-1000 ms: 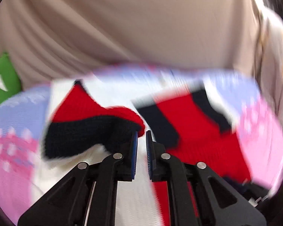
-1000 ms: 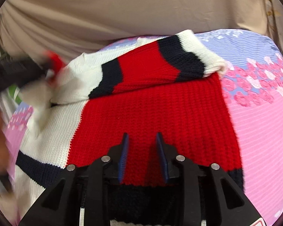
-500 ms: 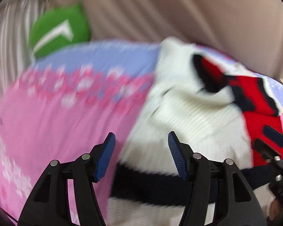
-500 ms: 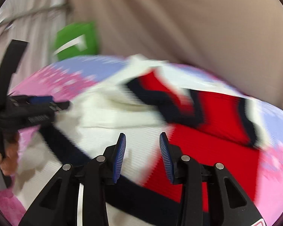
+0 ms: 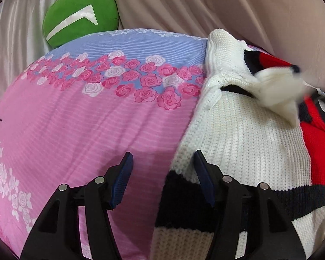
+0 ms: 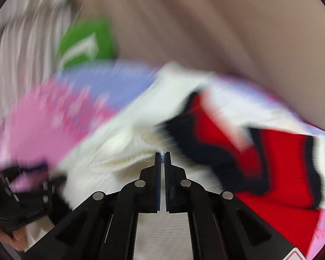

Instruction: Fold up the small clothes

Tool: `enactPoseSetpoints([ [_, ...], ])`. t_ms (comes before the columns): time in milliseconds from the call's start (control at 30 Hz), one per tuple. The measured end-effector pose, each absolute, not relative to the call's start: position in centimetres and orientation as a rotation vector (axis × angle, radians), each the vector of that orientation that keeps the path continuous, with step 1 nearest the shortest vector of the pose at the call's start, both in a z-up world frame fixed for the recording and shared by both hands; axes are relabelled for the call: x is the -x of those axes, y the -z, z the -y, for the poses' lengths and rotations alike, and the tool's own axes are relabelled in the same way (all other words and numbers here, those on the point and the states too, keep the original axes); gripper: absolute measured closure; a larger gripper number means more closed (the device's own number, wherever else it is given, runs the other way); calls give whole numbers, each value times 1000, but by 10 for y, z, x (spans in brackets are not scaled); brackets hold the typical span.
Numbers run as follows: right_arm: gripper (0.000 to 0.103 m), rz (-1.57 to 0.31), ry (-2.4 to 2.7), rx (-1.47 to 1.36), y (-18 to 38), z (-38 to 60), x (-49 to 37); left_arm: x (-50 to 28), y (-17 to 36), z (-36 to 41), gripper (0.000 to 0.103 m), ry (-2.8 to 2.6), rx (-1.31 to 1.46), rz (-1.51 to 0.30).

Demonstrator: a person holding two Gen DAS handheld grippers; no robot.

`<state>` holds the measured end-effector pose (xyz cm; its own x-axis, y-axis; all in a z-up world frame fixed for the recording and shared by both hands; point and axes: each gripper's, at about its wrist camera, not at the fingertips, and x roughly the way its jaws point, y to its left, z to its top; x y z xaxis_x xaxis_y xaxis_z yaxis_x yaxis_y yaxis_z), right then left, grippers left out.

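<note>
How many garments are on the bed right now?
1: a white, red and navy knit sweater lying on the right side of the floral bedsheet. The only other item is a green cushion behind; the frames crop the bed's edges.

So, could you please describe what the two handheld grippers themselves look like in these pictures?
The left gripper and the right gripper look alike: matte black angular plastic linkage arms with triangular cut-outs, round silver pivot pins at the joints, and flat fingers faced with ribbed blue pads. No cables or sleeves show; a red-edged sticker sits on the right one's base.
</note>
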<state>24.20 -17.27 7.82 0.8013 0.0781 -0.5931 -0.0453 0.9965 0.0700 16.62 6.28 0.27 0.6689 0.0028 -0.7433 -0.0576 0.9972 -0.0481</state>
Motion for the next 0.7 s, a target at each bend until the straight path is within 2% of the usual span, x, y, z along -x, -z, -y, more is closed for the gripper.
enactPoseSetpoints([
  [100, 101, -507, 169, -228, -107, 267, -204, -159, -20, -61, 49, 1, 80, -812],
  [167, 99, -537, 328, -348, -97, 331, -189, -155, -41, -52, 48, 67, 98, -770],
  [233, 92, -669, 416, -400, -65, 375, -192, -158, -56, -37, 42, 155, 125, -753],
  [267, 92, -713, 452, -411, -52, 388, -192, -165, -61, -27, 31, 208, 143, -763],
  [300, 92, -736, 468, -438, -42, 395, -189, -174, -62, -17, 26, 251, 173, -780],
  [367, 90, -703, 402, -527, -36, 403, -171, -194, -58, -4, 26, 300, 236, -822],
  [400, 86, -685, 361, -554, -37, 403, -164, -204, -54, 1, 26, 314, 264, -845],
  [433, 71, -674, 328, -565, -39, 404, -160, -215, -50, 4, 26, 334, 297, -865],
  [500, 51, -659, 296, -568, -41, 398, -161, -239, -40, 6, 26, 298, 363, -905],
  [700, 50, -734, 313, -548, -30, 398, -202, -280, -17, -21, 27, 120, 552, -887],
])
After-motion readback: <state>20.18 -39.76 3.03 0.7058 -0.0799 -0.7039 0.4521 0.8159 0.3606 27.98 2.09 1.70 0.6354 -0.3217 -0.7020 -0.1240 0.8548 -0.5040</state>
